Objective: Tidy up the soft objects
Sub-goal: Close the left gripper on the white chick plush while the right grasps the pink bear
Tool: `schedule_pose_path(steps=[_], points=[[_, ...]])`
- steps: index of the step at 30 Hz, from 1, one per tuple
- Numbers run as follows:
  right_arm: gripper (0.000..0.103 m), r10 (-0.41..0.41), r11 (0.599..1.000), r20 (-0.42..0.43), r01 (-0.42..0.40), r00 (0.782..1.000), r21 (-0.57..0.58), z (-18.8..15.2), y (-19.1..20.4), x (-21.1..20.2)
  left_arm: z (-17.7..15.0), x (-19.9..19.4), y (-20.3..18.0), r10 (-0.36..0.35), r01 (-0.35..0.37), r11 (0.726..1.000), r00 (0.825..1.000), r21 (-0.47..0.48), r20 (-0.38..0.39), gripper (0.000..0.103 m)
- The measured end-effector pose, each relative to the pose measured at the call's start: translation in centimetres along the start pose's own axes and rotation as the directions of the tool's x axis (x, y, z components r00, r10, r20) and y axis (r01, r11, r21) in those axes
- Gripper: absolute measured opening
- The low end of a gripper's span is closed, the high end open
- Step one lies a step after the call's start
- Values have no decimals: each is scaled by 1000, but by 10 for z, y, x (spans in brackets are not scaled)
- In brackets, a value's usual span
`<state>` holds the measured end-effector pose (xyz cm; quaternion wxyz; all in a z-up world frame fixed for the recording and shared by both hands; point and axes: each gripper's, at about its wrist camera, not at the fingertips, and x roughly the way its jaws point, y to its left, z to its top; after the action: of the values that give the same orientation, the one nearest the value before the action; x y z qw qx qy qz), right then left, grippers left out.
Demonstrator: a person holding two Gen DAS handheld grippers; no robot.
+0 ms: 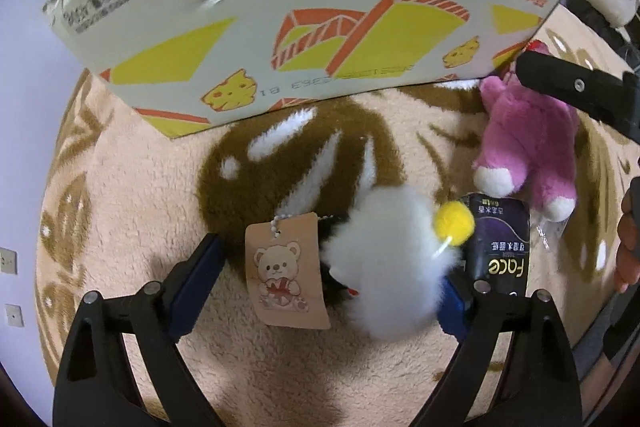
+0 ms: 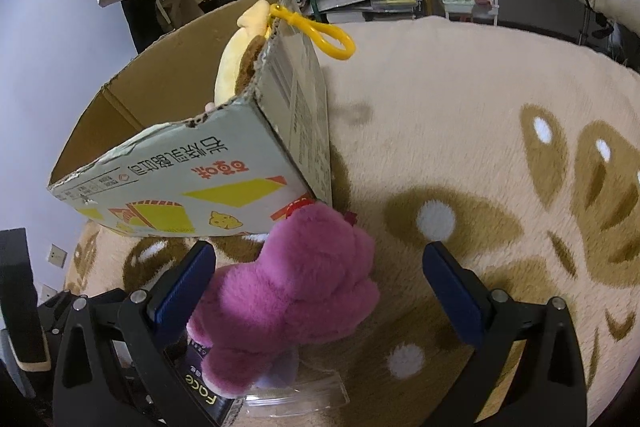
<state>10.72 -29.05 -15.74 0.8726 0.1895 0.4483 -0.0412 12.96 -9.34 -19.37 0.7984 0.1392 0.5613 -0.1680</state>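
White plush (image 1: 392, 263) btwn open left claw (image 1: 332, 287), box edge (image 1: 280, 107) near.

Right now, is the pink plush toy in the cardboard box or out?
Out. The pink plush toy lies on the rug, beside the cardboard box.

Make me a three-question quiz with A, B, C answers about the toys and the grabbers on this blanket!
1. Where is the pink plush toy?
A. inside the box
B. on the blanket by the box corner
C. on a shelf

2. What colour is the clip hanging over the cardboard box edge?
A. yellow
B. green
C. blue

3. How is the left gripper?
A. shut tight on nothing
B. out of sight
C. open around the white fluffy toy

Answers: 1 B, it lies on the blanket; 2 A, the clip is yellow; 3 C, its fingers stand wide apart.
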Motion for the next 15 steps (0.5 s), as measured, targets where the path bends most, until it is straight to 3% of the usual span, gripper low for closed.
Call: schedule_pose_path(steps=[4,7,9,15], points=[[99,27,1000,-13,-27,1000,7,0,1,1,1,2,2,8,-8,1000,1000,-5,2,92],[97,25,1000,-9,-25,1000,-12,-1,5,2,4,6,3,74,-74,997,997,10,24,92],[97,25,1000,-15,-25,1000,-15,-2,6,3,4,6,5,82,-82,997,996,4,27,92],[96,52,999,-34,-52,998,10,-2,1,8,7,7,10,56,-56,998,998,-16,26,77]])
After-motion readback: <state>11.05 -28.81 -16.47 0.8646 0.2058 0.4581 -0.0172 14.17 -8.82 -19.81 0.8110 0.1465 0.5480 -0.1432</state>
